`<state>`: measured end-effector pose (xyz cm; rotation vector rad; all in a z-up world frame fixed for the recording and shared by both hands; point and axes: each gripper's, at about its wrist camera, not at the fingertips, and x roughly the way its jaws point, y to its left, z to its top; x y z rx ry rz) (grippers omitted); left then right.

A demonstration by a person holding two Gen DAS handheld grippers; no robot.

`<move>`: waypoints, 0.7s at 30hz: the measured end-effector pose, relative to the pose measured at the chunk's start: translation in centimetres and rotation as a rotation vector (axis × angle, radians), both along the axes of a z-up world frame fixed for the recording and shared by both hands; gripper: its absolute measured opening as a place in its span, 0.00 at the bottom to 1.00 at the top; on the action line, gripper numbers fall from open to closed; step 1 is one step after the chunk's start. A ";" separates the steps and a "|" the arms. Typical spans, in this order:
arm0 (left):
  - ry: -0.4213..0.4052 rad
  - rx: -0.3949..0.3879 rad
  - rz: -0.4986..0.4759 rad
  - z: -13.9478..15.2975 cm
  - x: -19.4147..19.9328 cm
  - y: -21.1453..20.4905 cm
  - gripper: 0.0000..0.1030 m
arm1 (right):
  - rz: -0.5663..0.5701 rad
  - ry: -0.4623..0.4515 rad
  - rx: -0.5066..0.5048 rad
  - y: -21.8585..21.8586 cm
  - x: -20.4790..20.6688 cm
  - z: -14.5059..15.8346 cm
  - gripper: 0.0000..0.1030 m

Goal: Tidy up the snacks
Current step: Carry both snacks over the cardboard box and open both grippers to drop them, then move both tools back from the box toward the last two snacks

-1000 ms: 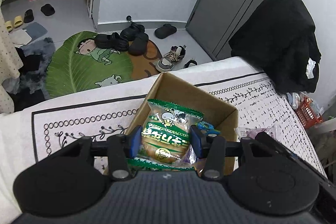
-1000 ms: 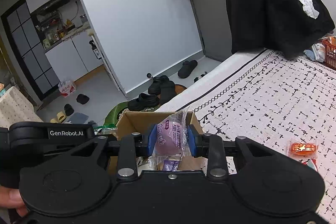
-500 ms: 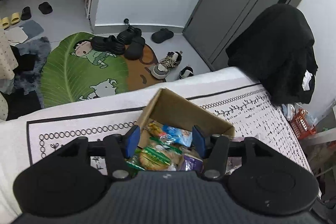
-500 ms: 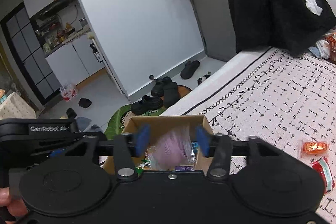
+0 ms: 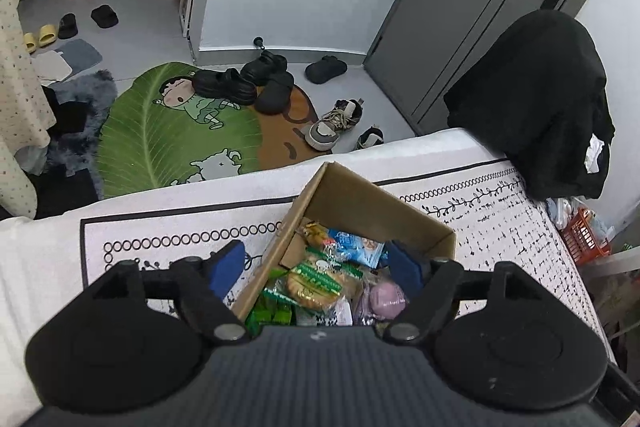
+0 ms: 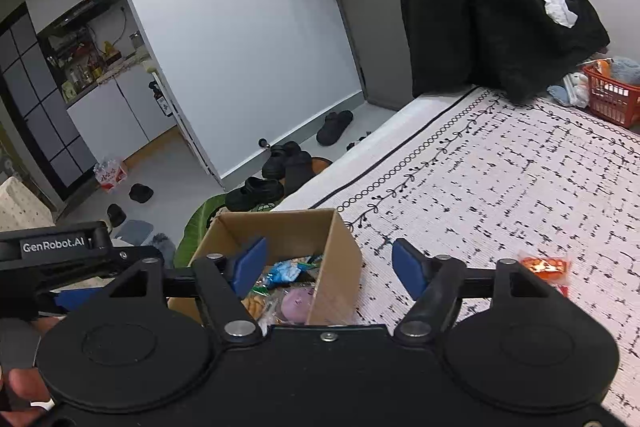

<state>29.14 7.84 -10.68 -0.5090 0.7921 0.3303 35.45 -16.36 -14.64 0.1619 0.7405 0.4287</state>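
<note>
An open cardboard box (image 5: 360, 199) stands on the patterned bed cover and holds several snack packets. Among them are a green-wrapped bun (image 5: 316, 285), a purple packet (image 5: 386, 301) and a blue packet (image 5: 354, 247). My left gripper (image 5: 316, 269) is open and empty above the box. In the right wrist view the box (image 6: 336, 267) sits below my right gripper (image 6: 330, 269), which is open and empty, and the purple packet (image 6: 298, 303) lies inside. An orange snack packet (image 6: 546, 265) lies loose on the cover to the right.
The bed cover (image 6: 500, 187) stretches right, with a black coat (image 6: 492, 7) and a red basket (image 6: 610, 99) at its far end. Beyond the bed edge lie shoes (image 5: 248, 83) on a green floor mat (image 5: 160, 135). The left gripper's body (image 6: 60, 251) shows at left.
Both grippers opened. The green bun dropped from the left one into the box and the purple packet dropped from the right one into the box. Both grippers rose slightly.
</note>
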 end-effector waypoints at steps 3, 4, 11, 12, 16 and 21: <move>0.000 0.016 0.001 0.5 -0.4 -0.6 0.81 | -0.011 -0.009 -0.004 -0.8 -0.4 0.4 0.77; -0.001 0.021 0.002 0.6 -0.6 -0.8 0.82 | -0.014 -0.012 -0.005 -1.1 -0.5 0.6 0.78; -0.016 0.052 -0.002 1.5 -1.6 -2.5 0.94 | -0.026 -0.014 -0.029 -3.1 -1.5 1.1 0.84; -0.018 0.055 -0.005 1.7 -1.7 -2.9 0.95 | -0.028 -0.016 -0.032 -3.5 -1.7 1.2 0.85; -0.027 0.065 -0.010 2.2 -2.1 -4.0 1.00 | -0.052 -0.015 -0.027 -5.0 -2.1 1.5 0.88; -0.039 0.080 -0.029 2.8 -2.5 -5.6 1.00 | -0.072 -0.007 -0.021 -6.9 -2.4 1.7 0.90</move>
